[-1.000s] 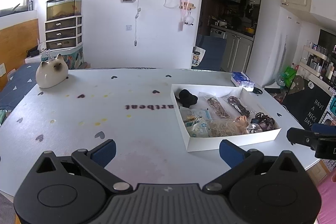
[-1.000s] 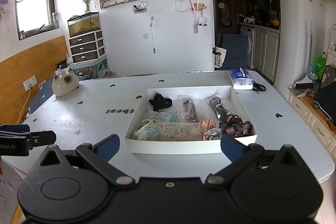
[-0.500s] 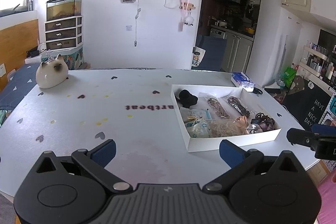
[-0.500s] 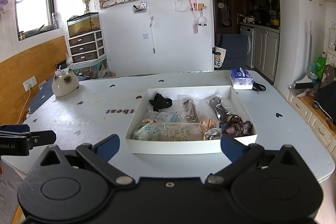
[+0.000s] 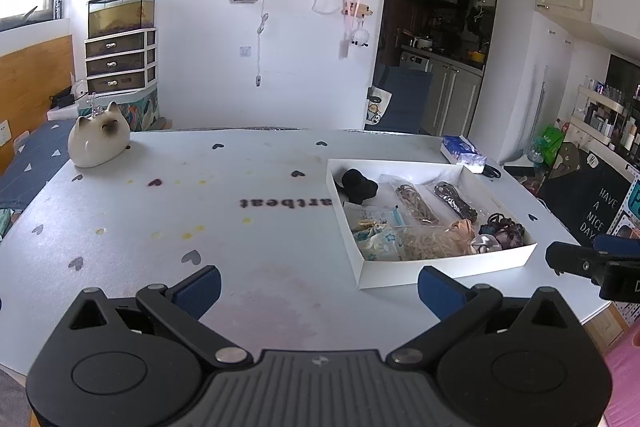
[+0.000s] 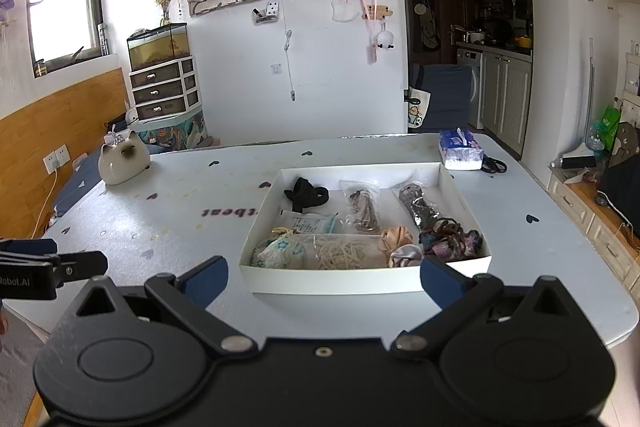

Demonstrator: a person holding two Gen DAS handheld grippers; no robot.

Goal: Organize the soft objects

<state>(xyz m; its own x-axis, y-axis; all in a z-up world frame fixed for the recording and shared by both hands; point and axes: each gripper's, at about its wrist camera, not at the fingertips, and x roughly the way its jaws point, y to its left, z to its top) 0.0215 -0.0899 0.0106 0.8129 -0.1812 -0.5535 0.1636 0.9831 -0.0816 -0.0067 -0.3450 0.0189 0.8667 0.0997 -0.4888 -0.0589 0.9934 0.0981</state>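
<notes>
Nothing moved: both hand-held grippers gape empty; only right wrist shows the window (image 6: pixel 64 7).

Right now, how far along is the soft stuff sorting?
Barely started. Nothing looks sorted: hair ties and scrunchies lie mixed in the white box. Nothing is in hand; the left gripper and right gripper are open and empty. All sorting remains.

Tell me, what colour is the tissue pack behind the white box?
The tissue pack is blue and white. The right wrist view shows it best.
</notes>
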